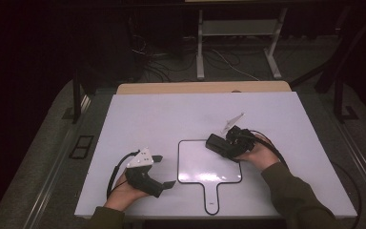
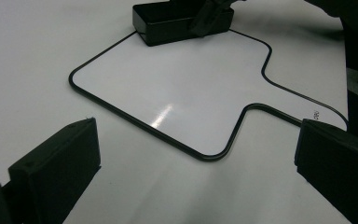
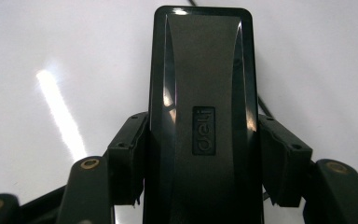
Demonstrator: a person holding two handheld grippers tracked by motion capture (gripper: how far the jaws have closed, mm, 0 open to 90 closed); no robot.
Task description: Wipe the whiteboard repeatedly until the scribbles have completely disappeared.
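right gripper [image 1: 219,143] clamps a black eraser [image 3: 204,116] by its sides, at the whiteboard's [image 1: 200,164] upper right corner. left gripper [image 1: 164,171] rests gaping and empty, left of the board.

Glossy black plastic eraser [image 3: 204,116], smooth. Shiny white board [image 2: 182,93], mirror-slick, thin black rim. Matt white worktop [image 1: 162,114]; matt black gripper pads [image 2: 58,163].

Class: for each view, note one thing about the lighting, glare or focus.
High view: dim, the room behind near black, the table pale. Left gripper view: a glare streak on the whiteboard. Right gripper view: glare streak on the white surface, highlights on the glossy eraser, the nearest parts soft.
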